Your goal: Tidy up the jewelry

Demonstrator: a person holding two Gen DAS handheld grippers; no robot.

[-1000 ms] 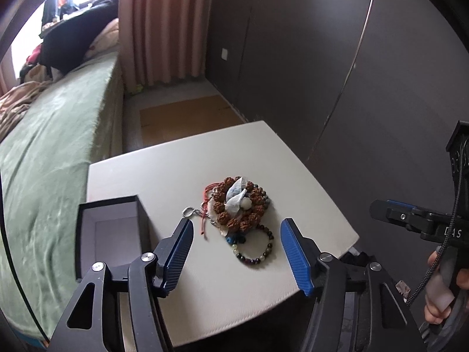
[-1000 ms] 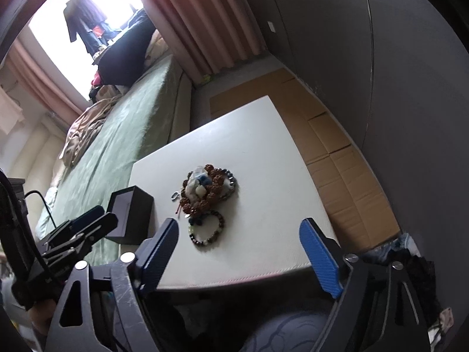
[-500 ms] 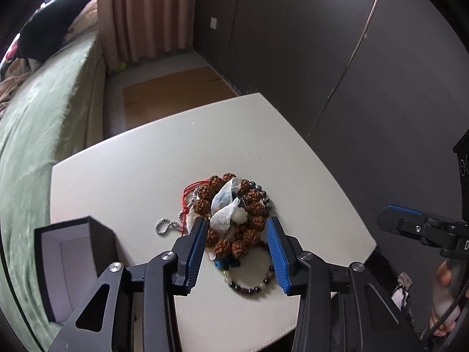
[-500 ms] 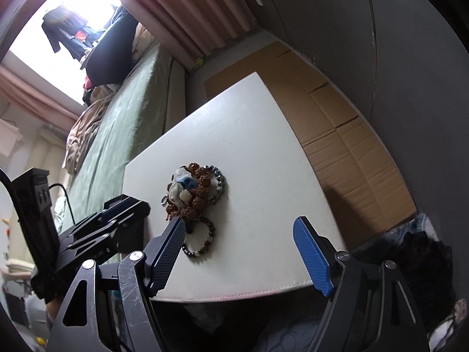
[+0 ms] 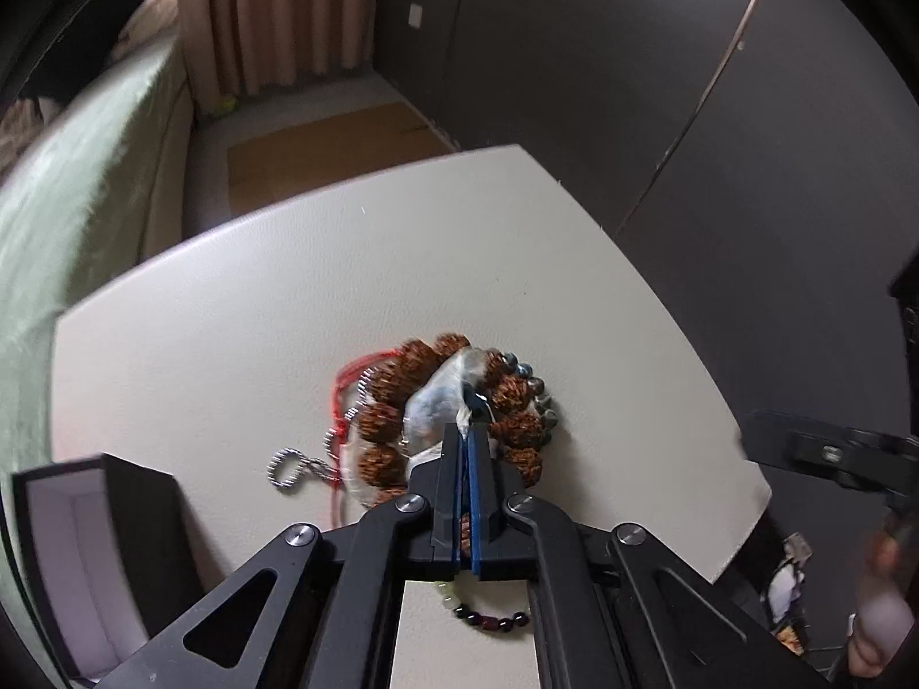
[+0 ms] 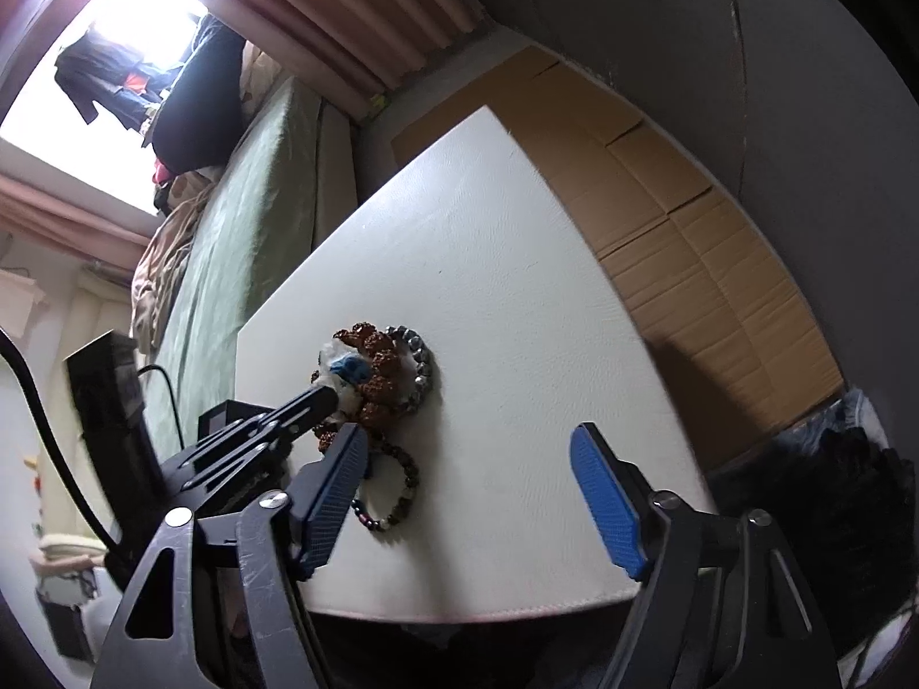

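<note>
Change: the left hand-held gripper [image 5: 466,430] has come down onto the jewelry pile, and its jaws, spread wide a second ago, are now clamped together; the right hand-held gripper [image 6: 468,494] has also dropped closer to the bench [image 5: 230,310].
Left hand-held gripper: clenched, blue pads flat against each other, with its tips at the small clear plastic bag [image 5: 439,402] on top of the pile; it seems to pinch the bag's edge, though the blur there leaves this uncertain.
Right hand-held gripper: released, jaws apart and just been narrowing, nothing between them, above the near edge of the bench.
Jewelry pile: mid-bench; a brown seed-bead bracelet [image 5: 396,384] ringed around the bag, a grey metallic bead bracelet [image 6: 419,362] along its far side, a red cord [image 5: 344,384] and a silver chain [image 5: 287,465] on its left.
Dark bead bracelet [image 6: 396,488]: flat on the bench, just nearer than the pile.
Jewelry box [image 5: 86,562]: open, black with pale lining, at the bench's left edge, apart from the pile.
</note>
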